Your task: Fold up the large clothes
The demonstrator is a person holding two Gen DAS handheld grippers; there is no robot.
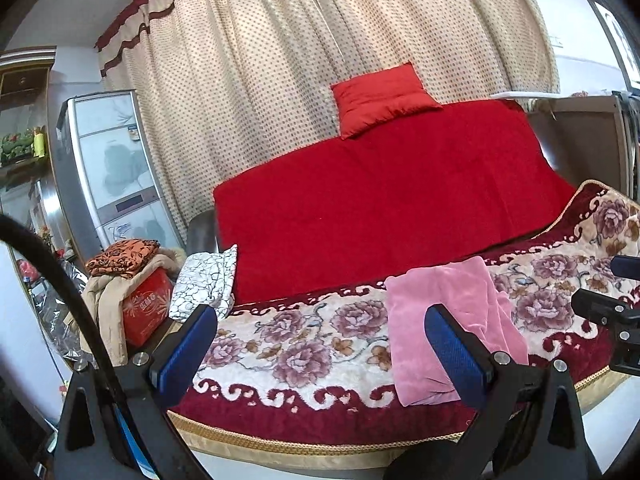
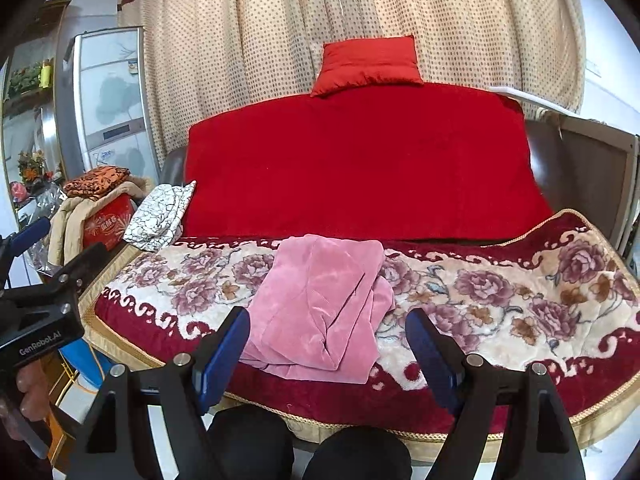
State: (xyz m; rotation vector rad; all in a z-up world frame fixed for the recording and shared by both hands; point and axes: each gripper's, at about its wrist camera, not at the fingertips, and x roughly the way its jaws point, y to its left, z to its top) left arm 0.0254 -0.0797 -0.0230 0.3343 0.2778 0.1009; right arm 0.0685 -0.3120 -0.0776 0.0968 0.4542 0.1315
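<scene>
The folded pink garment [image 2: 320, 312] lies on the floral blanket [image 2: 500, 292] near its front edge, before the red backrest cover [image 2: 360, 160]. Your right gripper [image 2: 328, 352] and left gripper [image 1: 320, 344] hover apart from it, fingers spread, nothing between them.

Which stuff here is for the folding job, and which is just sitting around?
For the job:
pink garment, folded on the floral blanket
left gripper, open
right gripper, open

Just lying about:
red cushion
black-and-white cloth
red box
orange patterned cloth
</scene>
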